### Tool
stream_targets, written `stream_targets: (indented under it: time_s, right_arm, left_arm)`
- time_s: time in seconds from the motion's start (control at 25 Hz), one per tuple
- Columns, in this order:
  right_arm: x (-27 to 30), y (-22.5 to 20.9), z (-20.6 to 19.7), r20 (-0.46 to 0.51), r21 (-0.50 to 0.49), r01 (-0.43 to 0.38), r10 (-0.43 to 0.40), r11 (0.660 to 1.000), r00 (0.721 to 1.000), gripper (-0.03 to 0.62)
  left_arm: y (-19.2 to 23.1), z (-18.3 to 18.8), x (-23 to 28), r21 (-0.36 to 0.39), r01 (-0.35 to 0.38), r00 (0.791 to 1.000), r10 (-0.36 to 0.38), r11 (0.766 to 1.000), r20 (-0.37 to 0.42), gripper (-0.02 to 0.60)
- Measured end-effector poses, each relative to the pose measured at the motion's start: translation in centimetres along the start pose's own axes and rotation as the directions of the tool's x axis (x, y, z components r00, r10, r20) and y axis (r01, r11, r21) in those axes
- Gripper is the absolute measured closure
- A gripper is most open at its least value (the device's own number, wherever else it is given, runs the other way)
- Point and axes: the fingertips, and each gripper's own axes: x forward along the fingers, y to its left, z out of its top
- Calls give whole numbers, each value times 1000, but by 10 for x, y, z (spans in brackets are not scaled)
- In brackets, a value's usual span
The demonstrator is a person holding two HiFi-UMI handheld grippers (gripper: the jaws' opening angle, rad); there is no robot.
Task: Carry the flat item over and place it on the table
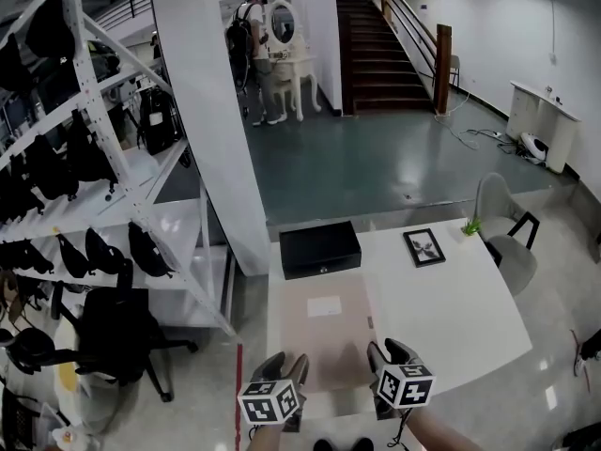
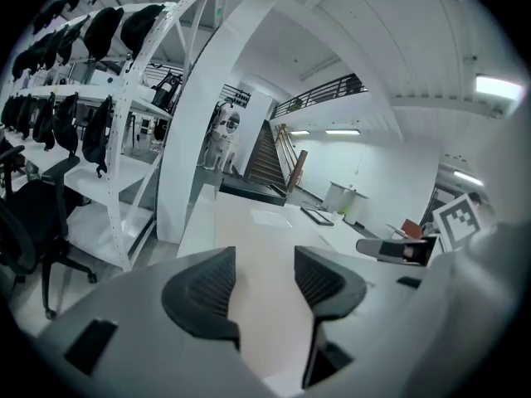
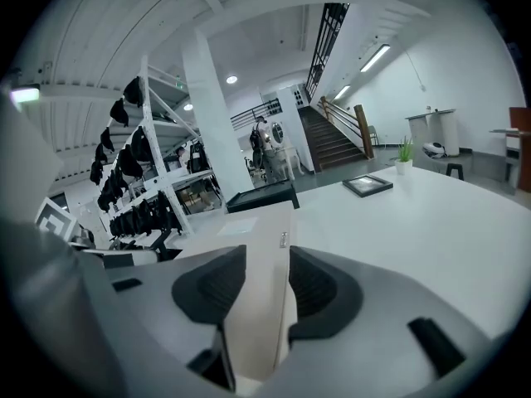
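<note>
head view looks down on a white table [image 1: 451, 318] with the flat item [image 1: 324, 341], a pale beige panel, lying flat along the table's left edge. its near end reaches almost to the table's near edge. a white sheet of paper [image 1: 324, 305] lies on the panel's far half. a black box [image 1: 320, 248] sits at the table's far left corner, just beyond the panel. a framed picture [image 1: 424, 247] lies near the far edge, and a small green plant [image 1: 470, 225] stands at the far right corner.

the left gripper [image 1: 284, 365] hovers over the panel's near left corner and the right gripper [image 1: 389, 353] over its near right corner. in the left gripper view the ribbed pads [image 2: 211, 284] stand apart, gripping nothing, and the panel's top face shows through the gap. in the right gripper view the pads [image 3: 311, 284] are partly open and empty too. the panel's right edge, with a small metal fitting [image 3: 284, 240] on it, runs along the gap below them.
</note>
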Motion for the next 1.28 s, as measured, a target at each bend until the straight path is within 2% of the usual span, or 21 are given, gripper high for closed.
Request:
stream_targets:
  time_s: [0.08,0.36,0.72,0.92,1.28]
  right_arm:
    - [-8,3,3,17,-1,-9,9,1000,1000,438]
    - [-31,12,14,70,-15,-41,42,999,997,486]
    - [-57,22,24,113,18,-70,67,997,991,567]
    - [-66,20,20,104,12,-92,91,996,990,593]
    - [-83,18,23,140,-28,-121,124,992,982,594]
  left_arm:
    - [-6,3,-3,21,7,1000,-7,1000,18,384]
    - [-25,10,-14,48,37,998,-39,998,50,436]
    - [-48,18,-24,102,52,994,-61,993,94,528]
    - [-63,21,-29,182,52,991,-73,982,111,546]
    - [-79,20,-35,181,76,988,-98,981,117,555]
